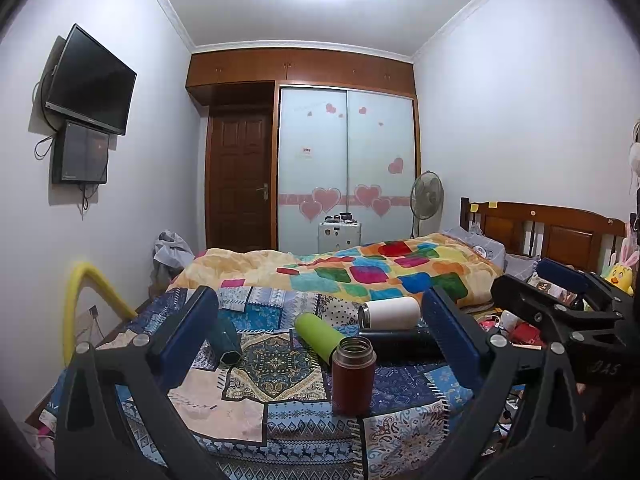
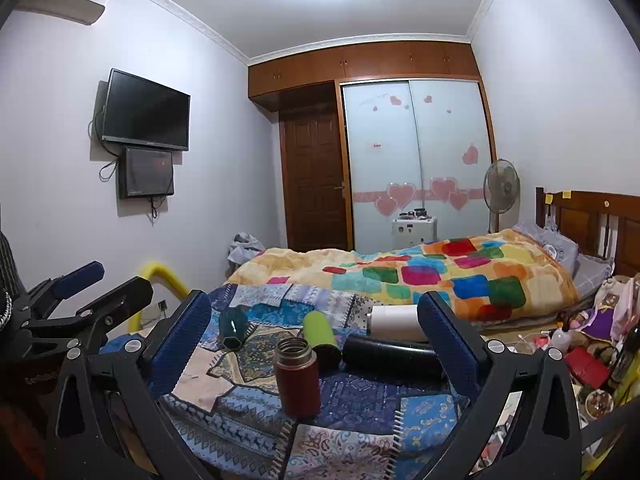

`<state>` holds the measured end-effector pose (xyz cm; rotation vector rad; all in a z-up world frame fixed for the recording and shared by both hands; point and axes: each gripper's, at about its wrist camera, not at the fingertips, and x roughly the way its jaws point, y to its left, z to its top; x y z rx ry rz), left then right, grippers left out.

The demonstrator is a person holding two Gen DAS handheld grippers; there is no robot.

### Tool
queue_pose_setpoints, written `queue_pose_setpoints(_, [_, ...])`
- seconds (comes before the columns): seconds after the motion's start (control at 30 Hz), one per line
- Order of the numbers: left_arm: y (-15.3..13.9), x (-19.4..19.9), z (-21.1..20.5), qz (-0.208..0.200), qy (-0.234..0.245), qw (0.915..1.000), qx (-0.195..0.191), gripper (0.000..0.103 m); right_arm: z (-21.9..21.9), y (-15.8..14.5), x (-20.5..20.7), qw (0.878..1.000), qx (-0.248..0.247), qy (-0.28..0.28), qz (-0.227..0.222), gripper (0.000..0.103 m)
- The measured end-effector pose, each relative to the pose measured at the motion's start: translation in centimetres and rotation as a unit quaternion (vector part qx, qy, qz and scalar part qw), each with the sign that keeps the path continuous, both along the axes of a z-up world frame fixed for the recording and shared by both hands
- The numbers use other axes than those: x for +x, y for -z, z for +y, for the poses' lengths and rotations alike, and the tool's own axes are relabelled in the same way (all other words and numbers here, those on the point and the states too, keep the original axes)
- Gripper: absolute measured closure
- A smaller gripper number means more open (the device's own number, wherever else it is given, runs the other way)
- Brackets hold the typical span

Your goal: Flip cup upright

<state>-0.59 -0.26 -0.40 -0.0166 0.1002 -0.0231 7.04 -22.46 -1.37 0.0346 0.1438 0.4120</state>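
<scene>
The red-brown flask (image 1: 353,376) stands upright on the patchwork cloth (image 1: 280,432), mouth open to the ceiling, nearest to me of all the cups and roughly centred between my left gripper's (image 1: 320,332) fingers. I judge that one done. Behind it four more lie on their sides: the lime-green bottle (image 1: 320,334) just behind the flask, angled away to the left; the black flask (image 1: 400,344) lying crosswise to its right; the white tumbler (image 1: 390,312) beyond the black one, its metal mouth pointing left; and the dark teal cup (image 1: 228,340) off to the left, close beside my left finger pad (image 1: 188,332). So by my count one of five is up and four are left, if all are meant to be flipped.

Both my grippers are spread wide and carry nothing. The left one hovers above the near edge of the cloth; my right gripper (image 2: 316,336) is beside it at much the same height, framing the same group from slightly further right. Neither touches any cup.

The lime-green bottle looks the easiest next target, being closest and clear on its upper side, though its end lies near the upright flask, which I could knock.

Beyond the cloth is the bright chequered quilt (image 1: 380,272), then the wardrobe with heart stickers (image 1: 346,168).
</scene>
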Motion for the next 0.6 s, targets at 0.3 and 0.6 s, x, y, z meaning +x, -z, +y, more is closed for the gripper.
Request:
queue_pose_setpoints(0.3, [0.10, 0.29, 0.06, 0.000, 0.002, 1.0000, 0.001, 0.000, -0.08, 0.00, 0.06, 1.000, -0.001, 0.000, 0.002, 0.000])
queue_pose_setpoints(0.6, [0.13, 0.34, 0.10, 0.000, 0.001, 1.0000, 0.001, 0.000, -0.21, 0.08, 0.07, 1.000, -0.002, 0.004, -0.001, 0.000])
